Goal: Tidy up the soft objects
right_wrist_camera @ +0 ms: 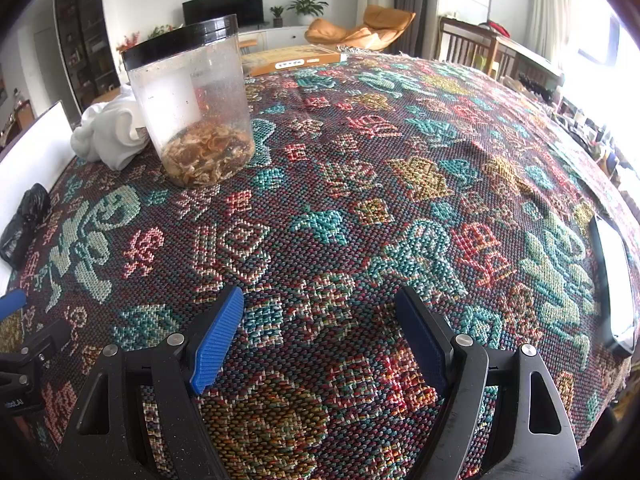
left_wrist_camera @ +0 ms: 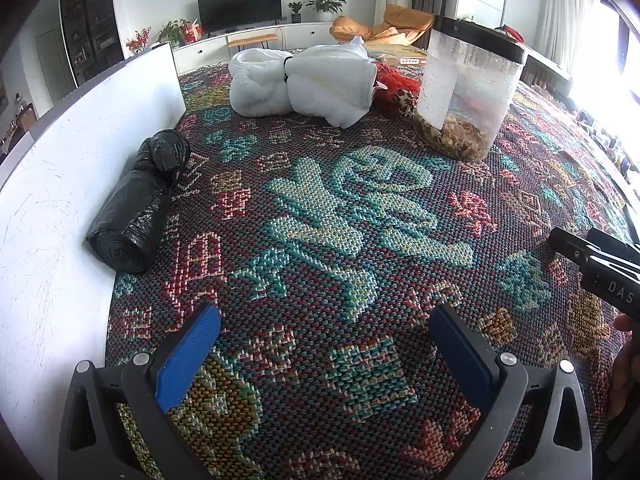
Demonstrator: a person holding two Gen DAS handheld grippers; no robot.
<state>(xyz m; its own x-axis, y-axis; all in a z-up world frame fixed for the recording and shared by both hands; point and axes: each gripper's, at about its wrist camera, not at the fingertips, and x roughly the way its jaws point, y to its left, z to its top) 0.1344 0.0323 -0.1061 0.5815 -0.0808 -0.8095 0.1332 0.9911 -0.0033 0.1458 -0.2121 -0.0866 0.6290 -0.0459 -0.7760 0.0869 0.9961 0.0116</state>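
A rolled white fleece bundle (left_wrist_camera: pixel 304 84) lies at the far side of the patterned cloth, tied with a black band; its edge (right_wrist_camera: pixel 106 132) shows behind the jar in the right wrist view. A roll of black plastic bags (left_wrist_camera: pixel 140 200) lies along the white board at the left, also seen as the black roll (right_wrist_camera: pixel 24 228). My left gripper (left_wrist_camera: pixel 326 320) hovers open over the cloth, nothing between its blue pads. My right gripper (right_wrist_camera: pixel 320 300) is open too, over bare cloth, well short of every object.
A clear plastic jar (left_wrist_camera: pixel 468 84) with a black lid and dried brown contents stands near the fleece; same jar (right_wrist_camera: pixel 192 108). A white board (left_wrist_camera: pixel 68 184) walls the left edge. A phone (right_wrist_camera: pixel 614 284) lies at the right. A flat yellow box (right_wrist_camera: pixel 292 60) sits at the back.
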